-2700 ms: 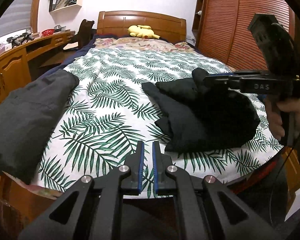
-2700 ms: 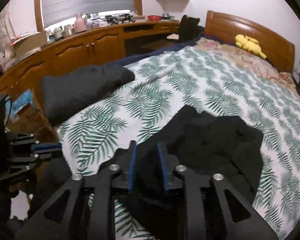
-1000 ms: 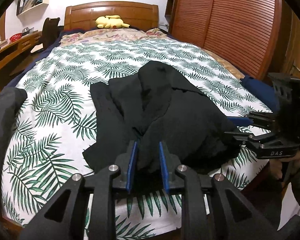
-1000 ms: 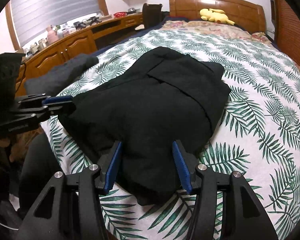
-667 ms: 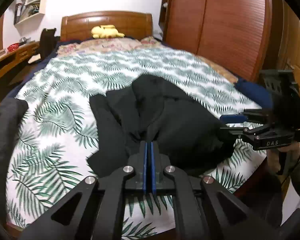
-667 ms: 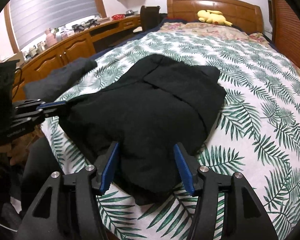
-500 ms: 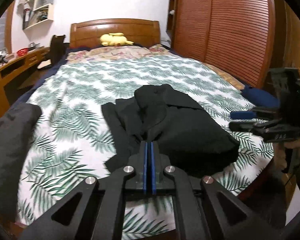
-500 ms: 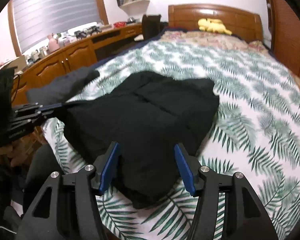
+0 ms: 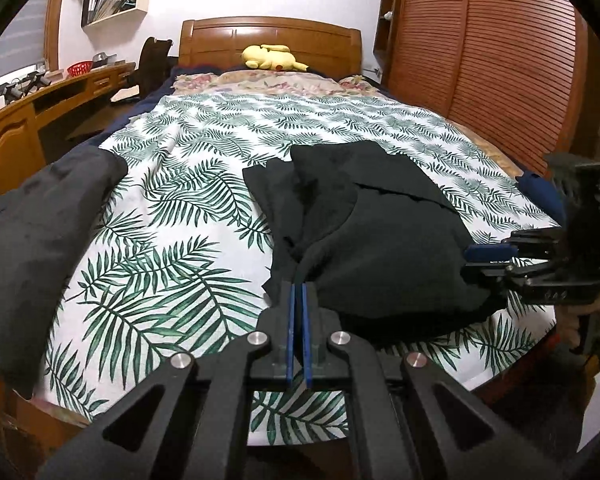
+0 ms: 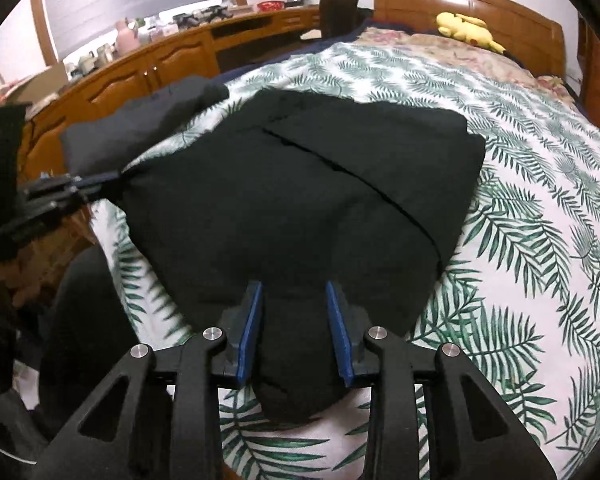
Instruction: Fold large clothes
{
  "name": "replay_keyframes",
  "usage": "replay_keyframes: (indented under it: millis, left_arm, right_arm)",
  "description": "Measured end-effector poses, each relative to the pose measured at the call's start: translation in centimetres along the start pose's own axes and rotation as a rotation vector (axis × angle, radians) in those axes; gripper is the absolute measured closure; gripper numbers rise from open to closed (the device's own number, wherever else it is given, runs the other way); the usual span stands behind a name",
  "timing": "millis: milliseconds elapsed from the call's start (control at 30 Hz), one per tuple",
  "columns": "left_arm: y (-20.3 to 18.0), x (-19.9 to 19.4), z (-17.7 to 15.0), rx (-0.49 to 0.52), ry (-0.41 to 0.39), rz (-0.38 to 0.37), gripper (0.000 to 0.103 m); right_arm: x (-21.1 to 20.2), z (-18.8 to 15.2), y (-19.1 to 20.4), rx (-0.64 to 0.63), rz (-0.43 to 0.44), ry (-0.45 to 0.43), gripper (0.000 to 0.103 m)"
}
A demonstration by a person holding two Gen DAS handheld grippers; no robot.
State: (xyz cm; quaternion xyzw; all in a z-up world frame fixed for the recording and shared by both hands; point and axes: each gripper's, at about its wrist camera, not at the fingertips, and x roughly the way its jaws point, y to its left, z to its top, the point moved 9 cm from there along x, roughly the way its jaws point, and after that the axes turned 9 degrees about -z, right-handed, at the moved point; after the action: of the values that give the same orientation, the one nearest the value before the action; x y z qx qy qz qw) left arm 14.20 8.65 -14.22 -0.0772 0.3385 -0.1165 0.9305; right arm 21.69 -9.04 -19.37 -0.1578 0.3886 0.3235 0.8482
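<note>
A black garment (image 9: 380, 248) (image 10: 300, 184) lies partly folded on the leaf-print bed cover (image 9: 180, 208), near the foot of the bed. My left gripper (image 9: 298, 292) is shut on the garment's near left edge, with a thin fold of cloth pinched between the blue pads. In the right wrist view the left gripper (image 10: 114, 177) shows at the left, pulling that corner taut. My right gripper (image 10: 294, 314) is closing its jaws on a bunched near hem that fills the gap between the pads. The left wrist view shows the right gripper (image 9: 470, 258) at the garment's right corner.
A dark grey folded garment (image 9: 32, 232) (image 10: 140, 128) lies on the bed's left edge. A yellow plush toy (image 9: 272, 58) (image 10: 466, 28) rests by the headboard. A wooden desk (image 10: 160, 56) runs along the left wall, and slatted wardrobe doors (image 9: 480, 60) stand on the right.
The left jaws shut on the garment's edge. The right jaws narrowed around the bunched hem. Both grippers drew back and the garment's near edge stretched between them.
</note>
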Motion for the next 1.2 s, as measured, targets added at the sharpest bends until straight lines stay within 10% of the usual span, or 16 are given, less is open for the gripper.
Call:
replay_keyframes:
  millis: [433, 1200]
  left_arm:
    - [-0.3, -1.4, 0.1, -0.022, 0.019, -0.006, 0.098]
    - [-0.8, -0.7, -1.9, -0.033, 0.082, -0.045, 0.081]
  right_arm:
    - [-0.6, 0.4, -0.3, -0.010, -0.004, -0.010, 0.071]
    - [-0.2, 3.7, -8.0, 0.065, -0.167, -0.026, 0.038]
